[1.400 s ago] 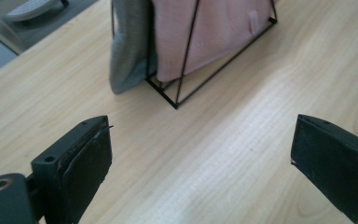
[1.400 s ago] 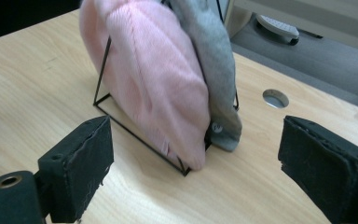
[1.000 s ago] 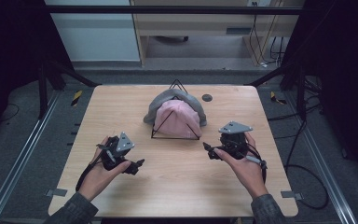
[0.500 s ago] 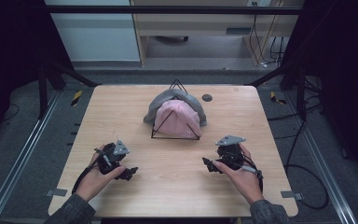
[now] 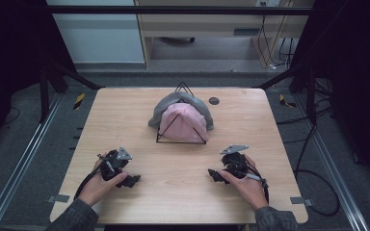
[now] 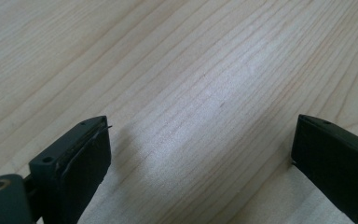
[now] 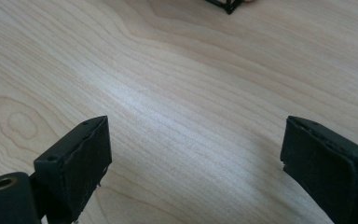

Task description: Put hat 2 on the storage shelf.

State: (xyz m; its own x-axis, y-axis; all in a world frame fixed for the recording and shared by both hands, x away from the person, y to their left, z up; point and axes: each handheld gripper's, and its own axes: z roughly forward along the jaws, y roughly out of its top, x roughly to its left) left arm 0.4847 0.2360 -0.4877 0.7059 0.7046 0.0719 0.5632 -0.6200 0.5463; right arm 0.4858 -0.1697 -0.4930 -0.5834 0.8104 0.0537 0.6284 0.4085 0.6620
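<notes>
A pink beanie (image 5: 185, 122) and a grey beanie (image 5: 173, 102) hang on a black wire pyramid stand (image 5: 181, 140) at the middle of the wooden table (image 5: 270, 120). My left gripper (image 5: 131, 181) rests low on the table near the front left, jaws wide apart with bare wood between them (image 6: 200, 140). At the front right my right gripper (image 5: 213, 174) also lies on the table, open and empty (image 7: 193, 140). A corner of the wire stand (image 7: 228, 5) shows at the top of the right gripper view.
A small dark round disc (image 5: 214, 100) lies on the table behind the hats at the right. Metal frame rails (image 5: 24, 159) run along both sides of the table. Cables (image 5: 318, 183) trail on the floor at the right.
Both grippers have come down and back toward the front edge of the table, and now rest on the wood. The hats and stand have not moved.
</notes>
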